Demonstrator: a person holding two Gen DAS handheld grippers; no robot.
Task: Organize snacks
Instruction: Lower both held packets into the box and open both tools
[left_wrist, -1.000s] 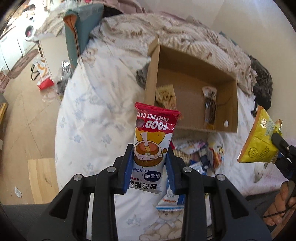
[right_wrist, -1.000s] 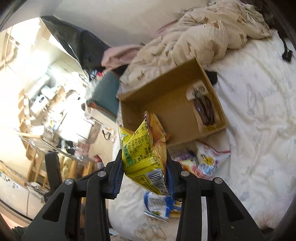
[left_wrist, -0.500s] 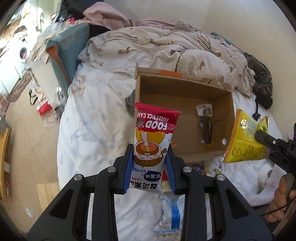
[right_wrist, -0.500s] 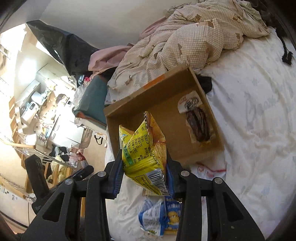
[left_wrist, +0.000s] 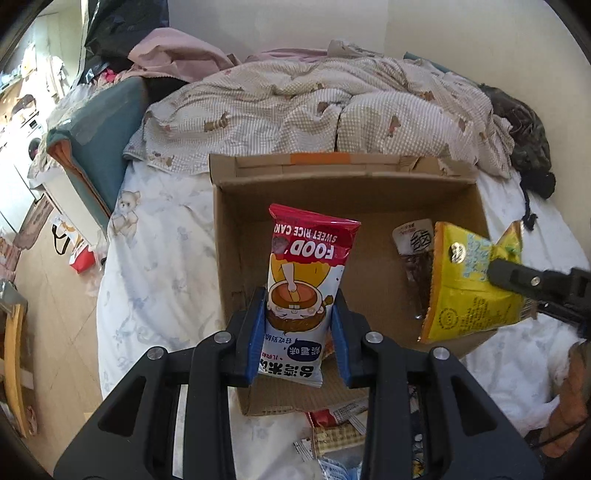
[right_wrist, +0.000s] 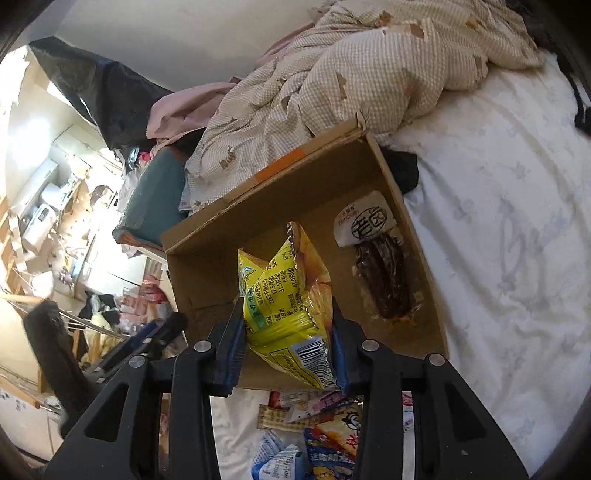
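Both packets now over cardboard box | left gripper pinches rice-cake packet | right gripper pinches yellow bag

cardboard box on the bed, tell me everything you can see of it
The cardboard box is plain brown corrugated card, open-topped and shallow, with an orange tape strip on its far edge. It sits on the white printed bedsheet, its far side against the checked quilt. Inside, a dark snack in a clear packet lies flat by the right wall; the rest of the visible floor is bare. More packets lie outside its near wall.
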